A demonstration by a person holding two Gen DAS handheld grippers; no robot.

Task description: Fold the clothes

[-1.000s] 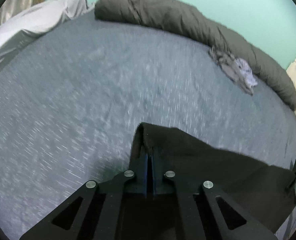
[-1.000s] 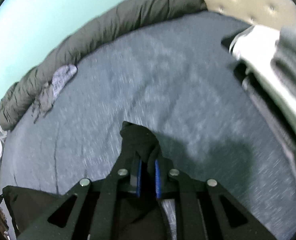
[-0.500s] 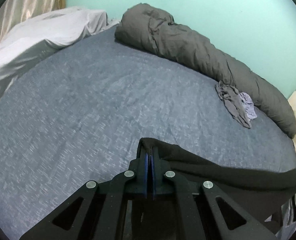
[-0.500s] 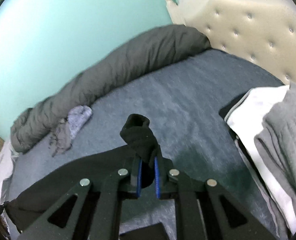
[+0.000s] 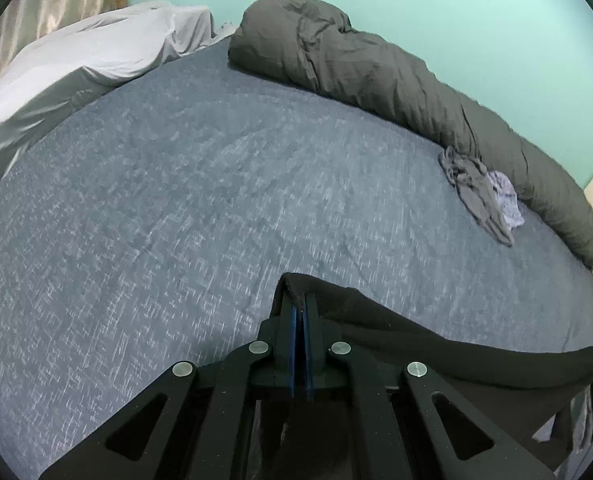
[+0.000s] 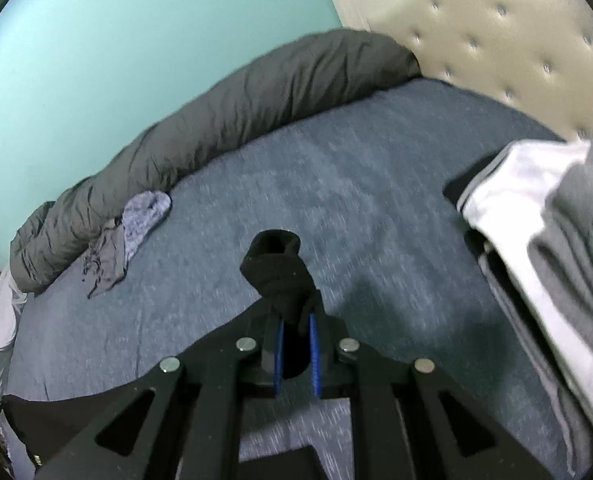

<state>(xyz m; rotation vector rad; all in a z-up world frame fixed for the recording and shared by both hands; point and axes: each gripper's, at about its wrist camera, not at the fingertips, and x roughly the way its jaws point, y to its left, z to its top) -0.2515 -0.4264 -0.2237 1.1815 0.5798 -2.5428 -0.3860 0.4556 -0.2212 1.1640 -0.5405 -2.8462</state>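
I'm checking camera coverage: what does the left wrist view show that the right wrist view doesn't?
Only the left wrist view shows the pale sheet heaped at the bed's far corner and the curtain. Only the right wrist view shows the tufted headboard and the stack of folded clothes. Both show the rolled dark duvet, the crumpled grey garments beside it, the blue bedsheet and the black garment clamped in each tool.

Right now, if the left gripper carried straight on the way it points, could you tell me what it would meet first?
Probably the blue-grey heathered bedsheet: the left gripper, shut on the black garment, points down at bare sheet. The rolled dark grey duvet lies well beyond; depth is uncertain.
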